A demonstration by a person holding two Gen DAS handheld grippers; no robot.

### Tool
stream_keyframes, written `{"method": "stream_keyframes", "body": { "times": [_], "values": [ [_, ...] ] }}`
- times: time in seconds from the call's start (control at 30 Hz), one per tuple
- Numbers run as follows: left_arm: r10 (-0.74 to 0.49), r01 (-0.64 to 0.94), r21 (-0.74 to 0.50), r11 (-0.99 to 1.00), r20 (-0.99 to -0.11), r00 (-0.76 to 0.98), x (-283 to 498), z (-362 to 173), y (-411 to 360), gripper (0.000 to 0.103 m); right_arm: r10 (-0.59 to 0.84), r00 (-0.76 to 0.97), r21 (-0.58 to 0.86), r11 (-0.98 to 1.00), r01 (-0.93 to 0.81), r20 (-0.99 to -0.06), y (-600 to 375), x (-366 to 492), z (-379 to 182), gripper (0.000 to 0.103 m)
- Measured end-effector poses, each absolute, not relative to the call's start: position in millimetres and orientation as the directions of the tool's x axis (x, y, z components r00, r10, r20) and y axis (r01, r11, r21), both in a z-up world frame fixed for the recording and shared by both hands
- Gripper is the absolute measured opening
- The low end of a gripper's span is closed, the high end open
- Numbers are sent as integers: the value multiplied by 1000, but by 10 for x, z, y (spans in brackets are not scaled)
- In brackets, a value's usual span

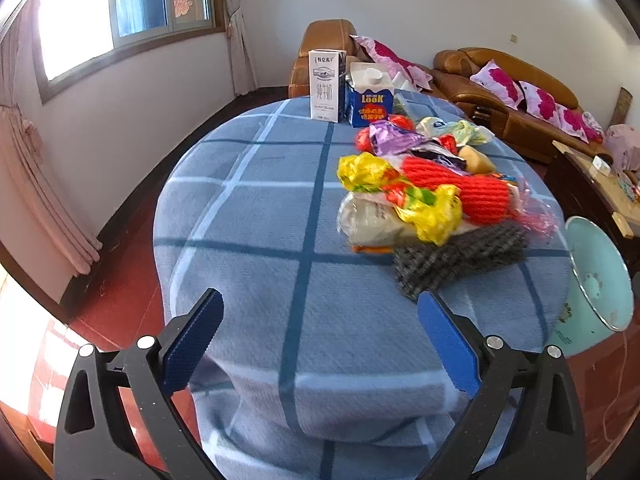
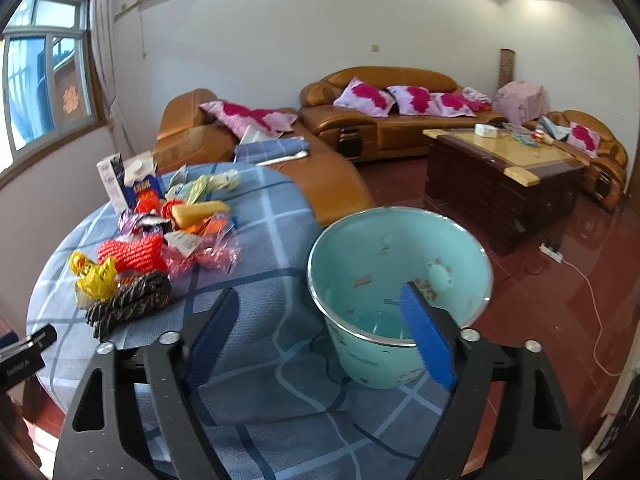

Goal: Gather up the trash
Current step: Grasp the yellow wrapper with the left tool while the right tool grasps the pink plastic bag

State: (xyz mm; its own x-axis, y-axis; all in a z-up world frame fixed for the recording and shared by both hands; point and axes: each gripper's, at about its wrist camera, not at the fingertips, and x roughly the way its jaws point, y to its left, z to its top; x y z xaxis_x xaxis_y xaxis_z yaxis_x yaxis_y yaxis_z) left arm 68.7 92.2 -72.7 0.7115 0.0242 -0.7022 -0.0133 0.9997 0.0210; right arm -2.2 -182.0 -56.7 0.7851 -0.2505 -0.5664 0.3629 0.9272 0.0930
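Trash lies heaped on a round table under a blue checked cloth point(image 1: 260, 200): a yellow wrapper point(image 1: 424, 208), red foam netting point(image 1: 460, 184), a dark knitted piece point(image 1: 456, 256), a purple wrapper point(image 1: 392, 136) and two cartons point(image 1: 326, 84) at the far edge. My left gripper point(image 1: 320, 300) hovers open over the near part of the cloth, short of the heap and left of it. A teal bin point(image 2: 360, 352) stands beside the table. My right gripper point(image 2: 320, 338) is open, its right finger point(image 2: 428, 340) in front of the bin's mouth, its left finger over the cloth. The netting point(image 2: 136, 256) lies to its left.
Brown leather sofas point(image 2: 380, 120) with pink cushions line the far wall. A dark wooden coffee table point(image 2: 504, 176) stands at the right on the red floor, with a power strip and cord point(image 2: 554, 250) by it. Windows and curtains fill the left wall.
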Motion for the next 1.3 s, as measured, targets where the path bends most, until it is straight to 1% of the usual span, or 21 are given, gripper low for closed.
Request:
{"method": "stream_keyframes", "body": {
  "times": [0.07,0.17,0.2,0.3,0.43,0.5,0.53,0.57,0.6,0.7,0.73,0.77,0.8,0.83,0.87,0.9,0.97,1.03,1.07,1.3],
  "values": [
    [11,-4,12,1000,-694,720,767,-696,970,91,-234,784,92,934,346,-575,-1808,82,-583,69],
    [-16,5,-18,1000,-683,730,912,-622,1003,91,-204,789,116,938,328,-580,-1797,245,-580,67],
    [-22,7,-25,1000,-681,732,969,-602,989,91,-196,790,117,940,320,-581,-1781,319,-576,64],
    [-59,22,-63,998,-689,722,1177,-549,896,87,-183,792,87,955,285,-582,-1696,533,-587,60],
    [-99,46,-93,995,-708,700,1398,-554,713,87,-124,786,117,963,242,-606,-1656,813,-617,60],
    [-106,53,-96,994,-725,681,1504,-620,627,82,-93,781,139,964,225,-618,-1645,950,-641,60],
    [-117,60,-103,993,-733,670,1531,-654,589,75,-75,775,151,965,216,-627,-1636,1026,-665,60],
    [-131,70,-113,991,-742,657,1569,-692,565,73,-62,768,158,965,209,-637,-1626,1080,-691,60],
    [-141,75,-122,990,-749,648,1597,-728,547,73,-44,759,167,966,198,-650,-1611,1142,-728,60],
    [-162,91,-136,987,-746,646,1635,-782,519,69,-5,731,177,969,172,-683,-1560,1294,-857,58],
    [-169,102,-135,985,-741,650,1644,-787,513,64,3,720,178,970,167,-694,-1548,1344,-905,56],
    [-185,117,-144,983,-738,649,1649,-791,512,56,23,705,190,969,160,-709,-1545,1399,-960,45],
    [-204,130,-157,979,-734,648,1650,-795,513,52,41,695,205,967,154,-718,-1545,1433,-998,34],
    [-218,139,-168,976,-730,648,1654,-801,524,42,68,685,230,962,149,-725,-1556,1463,-1038,30],
    [-228,146,-175,974,-728,646,1659,-810,522,41,84,686,250,957,145,-723,-1569,1468,-1056,20],
    [-228,147,-174,974,-729,645,1658,-818,525,40,86,689,253,956,145,-720,-1573,1465,-1052,15],
    [-234,150,-181,972,-724,649,1670,-818,529,36,74,705,241,960,140,-705,-1558,1429,-1013,11],
    [-238,148,-187,971,-716,656,1656,-785,548,33,64,728,228,965,129,-683,-1545,1370,-945,11],
    [-236,144,-189,971,-709,665,1643,-754,567,27,53,741,216,968,126,-669,-1544,1330,-898,10],
    [-211,127,-177,976,-631,746,1443,-419,740,26,10,815,196,972,127,-579,-1601,1020,-564,10]
  ]
}}
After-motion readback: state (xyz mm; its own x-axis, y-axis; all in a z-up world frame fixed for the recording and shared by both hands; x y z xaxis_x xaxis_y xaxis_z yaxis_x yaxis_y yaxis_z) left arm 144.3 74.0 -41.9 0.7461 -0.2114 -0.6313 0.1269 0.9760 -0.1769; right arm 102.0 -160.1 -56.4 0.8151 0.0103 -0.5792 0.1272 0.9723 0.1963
